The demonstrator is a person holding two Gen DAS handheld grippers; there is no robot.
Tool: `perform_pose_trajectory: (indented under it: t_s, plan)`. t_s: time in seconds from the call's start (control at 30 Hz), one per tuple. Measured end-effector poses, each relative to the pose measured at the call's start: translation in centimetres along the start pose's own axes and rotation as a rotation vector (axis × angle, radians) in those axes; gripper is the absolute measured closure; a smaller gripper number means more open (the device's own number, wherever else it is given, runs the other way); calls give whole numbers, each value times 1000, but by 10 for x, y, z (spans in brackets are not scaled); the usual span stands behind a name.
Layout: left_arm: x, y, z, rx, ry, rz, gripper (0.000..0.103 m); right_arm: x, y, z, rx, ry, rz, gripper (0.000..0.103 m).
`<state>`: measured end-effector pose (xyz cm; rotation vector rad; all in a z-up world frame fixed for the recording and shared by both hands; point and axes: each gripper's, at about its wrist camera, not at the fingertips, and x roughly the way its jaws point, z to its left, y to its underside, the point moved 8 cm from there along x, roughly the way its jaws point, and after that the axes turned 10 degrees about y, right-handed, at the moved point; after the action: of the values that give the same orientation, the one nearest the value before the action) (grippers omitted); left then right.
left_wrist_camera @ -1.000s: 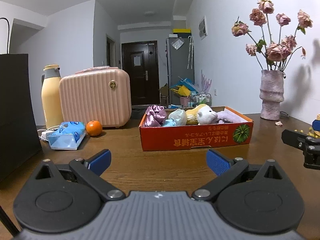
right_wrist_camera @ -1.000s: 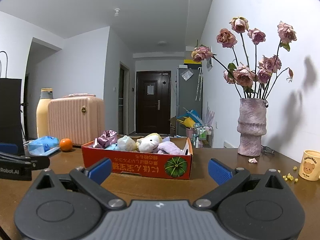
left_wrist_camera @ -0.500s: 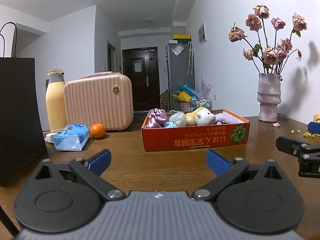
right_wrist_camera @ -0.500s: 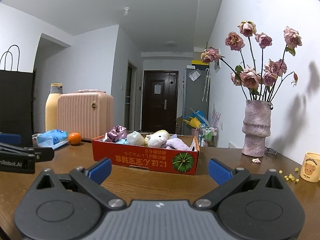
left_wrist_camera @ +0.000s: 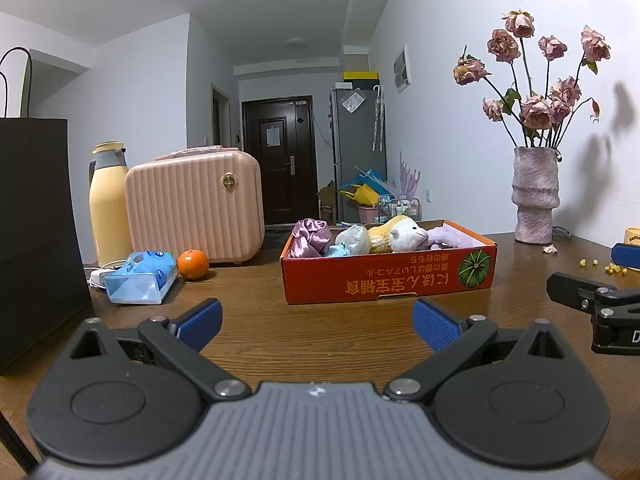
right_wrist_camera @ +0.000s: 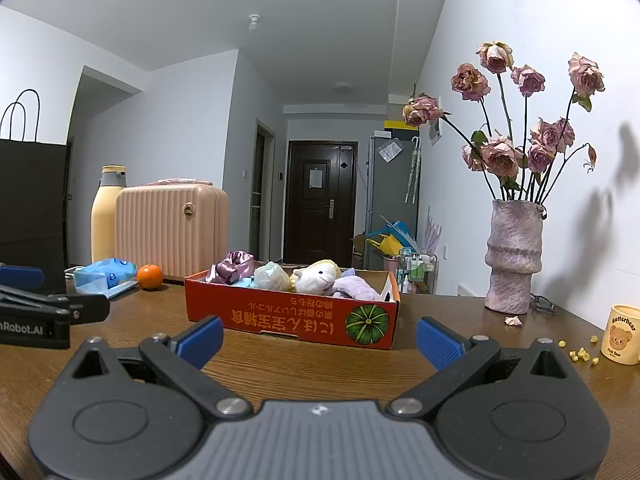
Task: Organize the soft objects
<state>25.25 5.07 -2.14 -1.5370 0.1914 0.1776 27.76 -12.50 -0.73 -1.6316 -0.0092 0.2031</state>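
While both spread | left gripper (left_wrist_camera: 316,322), right gripper (right_wrist_camera: 318,340) empty | box (left_wrist_camera: 384,284) toys half-hidden (wall)

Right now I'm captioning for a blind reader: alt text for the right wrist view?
An open gripper faces a red cardboard box holding soft toys on a wooden table. A vase of dried roses stands right; a pink case and orange left.

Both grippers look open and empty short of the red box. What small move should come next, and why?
Probably ease the left gripper forward toward the red box: the soft toys lie inside it, and both it and the right gripper are open, empty, with bare table between.
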Motion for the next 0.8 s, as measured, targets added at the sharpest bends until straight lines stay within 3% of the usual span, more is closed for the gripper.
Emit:
perform_pose_trajectory:
  t_s: [0.8]
  plan:
    - [-1, -1, -1, 2, 1, -9, 0, 0, 0, 0, -1, -1, -1, 0]
